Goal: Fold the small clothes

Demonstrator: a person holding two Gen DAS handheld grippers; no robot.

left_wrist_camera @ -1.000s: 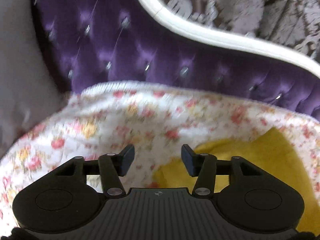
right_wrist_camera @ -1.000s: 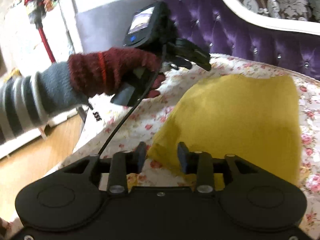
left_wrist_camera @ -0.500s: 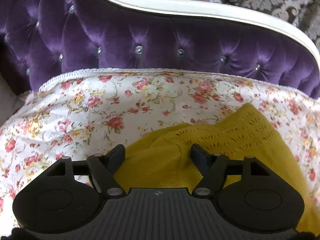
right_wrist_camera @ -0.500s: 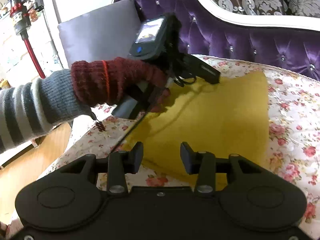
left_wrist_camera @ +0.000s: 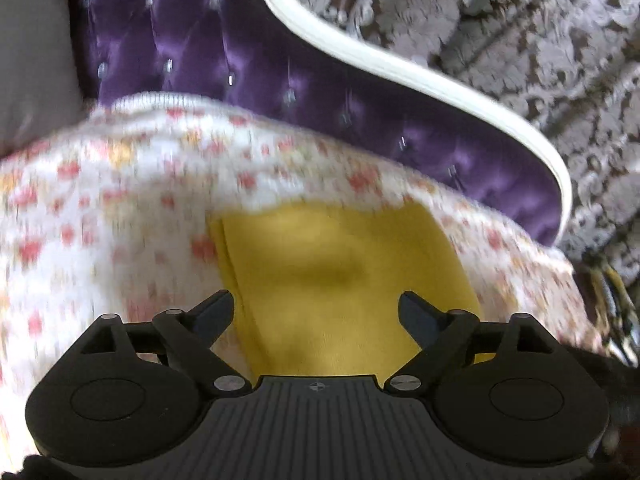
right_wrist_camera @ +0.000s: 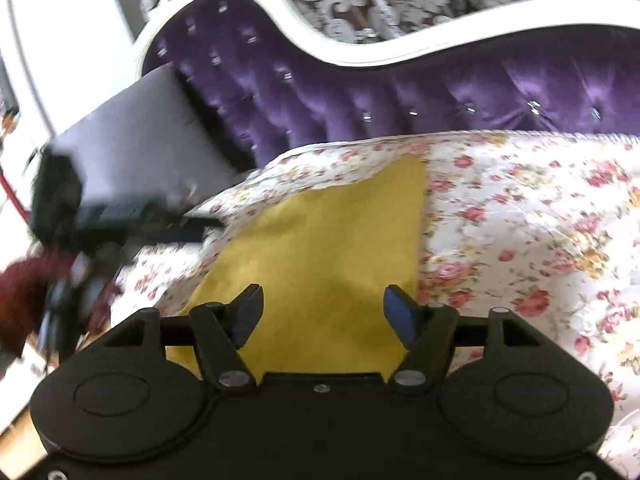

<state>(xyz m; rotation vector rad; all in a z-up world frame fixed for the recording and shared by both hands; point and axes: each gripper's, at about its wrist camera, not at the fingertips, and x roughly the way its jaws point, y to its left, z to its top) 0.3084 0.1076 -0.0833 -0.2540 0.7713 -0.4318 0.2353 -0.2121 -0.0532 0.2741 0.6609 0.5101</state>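
- A sofa [right_wrist_camera: 500,92] with a tufted purple back and a white frame is seen.
- Its seat is covered by a floral sheet [right_wrist_camera: 520,216].
- 1 yellow cloth [right_wrist_camera: 328,248] is laid flat on the sheet, folded with straight edges.
- A grey cushion [right_wrist_camera: 140,132] is propped at the sofa's end, beside the sheet.

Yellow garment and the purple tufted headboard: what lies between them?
Only floral bedspread. In the right wrist view a strip of it separates the yellow garment from the purple headboard; the blurred left wrist view shows the same.
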